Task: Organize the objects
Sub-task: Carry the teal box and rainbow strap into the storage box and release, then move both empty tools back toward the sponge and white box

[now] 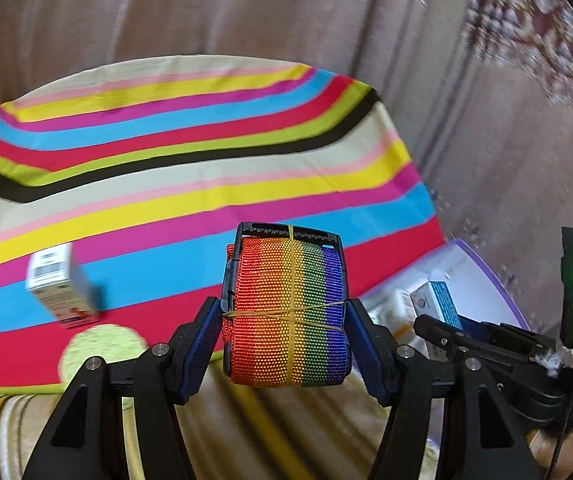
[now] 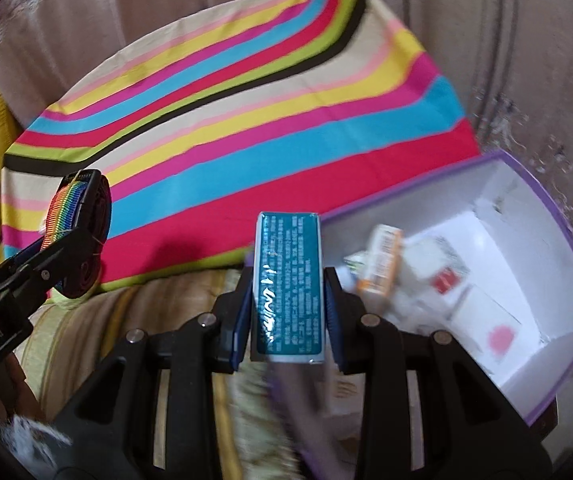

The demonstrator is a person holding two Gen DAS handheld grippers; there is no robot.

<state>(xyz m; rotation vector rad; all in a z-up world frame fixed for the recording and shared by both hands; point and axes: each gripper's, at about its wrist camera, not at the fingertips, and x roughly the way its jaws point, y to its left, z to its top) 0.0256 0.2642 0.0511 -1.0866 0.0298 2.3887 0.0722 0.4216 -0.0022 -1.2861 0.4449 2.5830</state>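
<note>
Here the left hand-held gripper is partly open and clamped on a rolled rainbow strap, its blue pads pressing the roll's two sides; the roll is bound crosswise with a yellow rubber band, its coloured stripes run away from the camera along the fingers, and a black buckle sits at its far end. It hangs above the near edge of a striped cloth covering the tabletop. The right hand-held gripper is closed as far as it goes on a narrow teal box, gripped by its long sides, with the long axis pointing away along the fingers; the white printing on its face is too small to read. The box hangs just beside the near left corner of an open purple-edged white box, which holds small packages, blurred. Another small white carton stands tilted on the cloth near its near left edge. Lettering on the left gripper's body seems to read "GenRobot.AI".
</note>
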